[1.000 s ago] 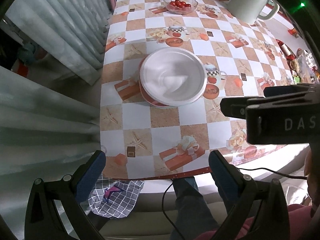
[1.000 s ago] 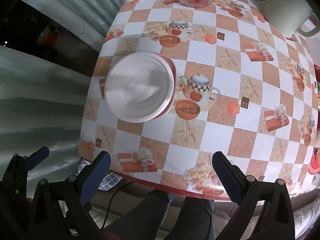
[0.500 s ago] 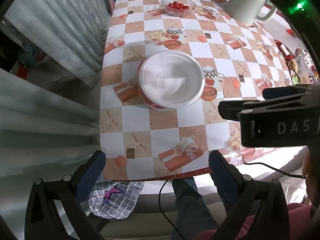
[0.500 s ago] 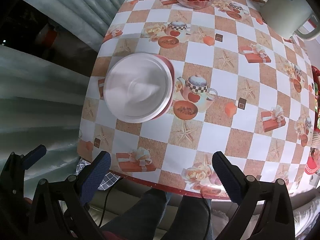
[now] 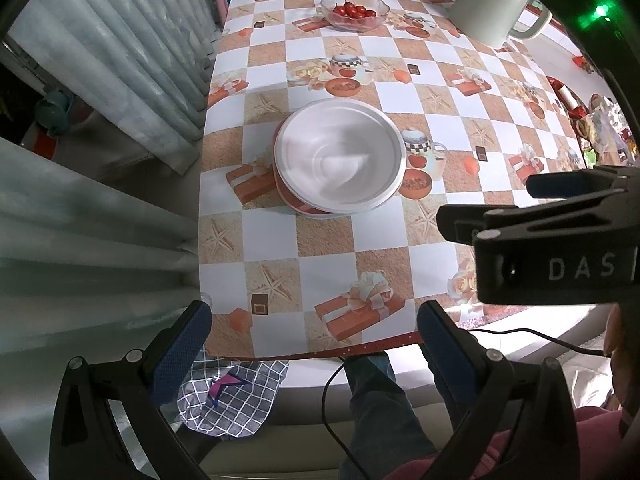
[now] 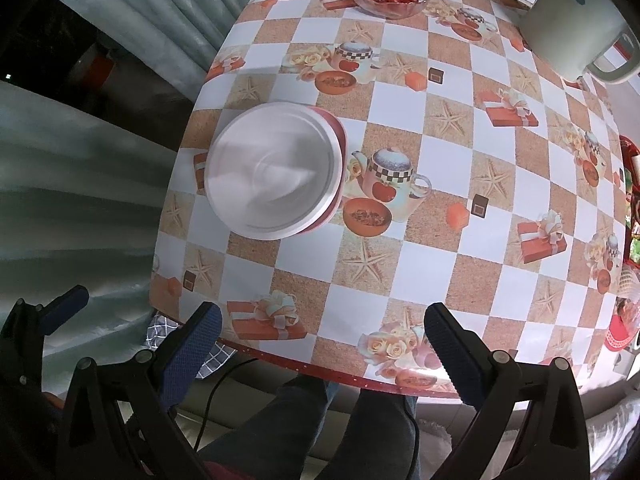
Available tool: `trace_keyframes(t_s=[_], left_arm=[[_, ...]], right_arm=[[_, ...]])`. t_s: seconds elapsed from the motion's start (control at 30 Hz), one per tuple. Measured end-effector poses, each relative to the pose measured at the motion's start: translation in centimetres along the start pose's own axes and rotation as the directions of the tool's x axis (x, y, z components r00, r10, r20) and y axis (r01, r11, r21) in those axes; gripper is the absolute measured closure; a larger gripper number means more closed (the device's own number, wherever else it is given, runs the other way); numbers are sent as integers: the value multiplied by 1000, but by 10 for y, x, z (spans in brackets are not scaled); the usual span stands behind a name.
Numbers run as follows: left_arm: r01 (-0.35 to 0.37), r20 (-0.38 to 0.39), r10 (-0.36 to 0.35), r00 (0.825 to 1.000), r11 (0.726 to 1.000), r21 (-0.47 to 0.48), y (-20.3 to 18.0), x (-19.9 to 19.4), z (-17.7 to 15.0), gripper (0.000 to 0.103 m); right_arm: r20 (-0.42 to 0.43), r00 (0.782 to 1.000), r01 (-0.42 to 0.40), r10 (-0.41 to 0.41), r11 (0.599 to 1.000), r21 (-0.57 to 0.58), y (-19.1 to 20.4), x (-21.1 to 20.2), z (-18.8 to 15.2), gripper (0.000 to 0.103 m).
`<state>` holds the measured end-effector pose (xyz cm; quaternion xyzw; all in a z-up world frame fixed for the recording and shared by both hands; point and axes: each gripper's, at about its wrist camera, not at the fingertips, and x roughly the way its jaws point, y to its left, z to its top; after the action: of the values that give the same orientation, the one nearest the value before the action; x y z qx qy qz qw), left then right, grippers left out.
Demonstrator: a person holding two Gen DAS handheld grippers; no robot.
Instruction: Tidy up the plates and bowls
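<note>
A white bowl (image 5: 338,158) is seen mouth up on the table (image 5: 328,248), nested on a small stack whose red-rimmed plate (image 5: 298,206) shows beneath it at the near and left edges. The stack is set toward the table's left side, beside a printed teapot in the cloth. Being round, the bowl has no long axis that can be told; its opening is faced straight up. The left gripper (image 5: 314,334) is held above the near table edge, its blue-padded fingers (image 5: 182,346) spread wide and nothing between them. The right gripper (image 6: 322,338) is likewise held apart from the stack, jaws wide and empty. A glass dish of tomatoes (image 5: 354,10) and a white kettle (image 5: 494,0) are placed at the far end.
</note>
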<state>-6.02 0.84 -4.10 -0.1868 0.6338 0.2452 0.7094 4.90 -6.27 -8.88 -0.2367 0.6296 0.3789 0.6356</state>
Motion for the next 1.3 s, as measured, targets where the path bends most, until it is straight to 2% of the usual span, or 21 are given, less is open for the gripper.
trace_keyframes(t_s=[1.3], left_arm=[[2,-2,-2,1000,1000,0,1,1,-1,0]], right_arm=[[-6,1000,23,-23,999,-28,12,2,1,1]])
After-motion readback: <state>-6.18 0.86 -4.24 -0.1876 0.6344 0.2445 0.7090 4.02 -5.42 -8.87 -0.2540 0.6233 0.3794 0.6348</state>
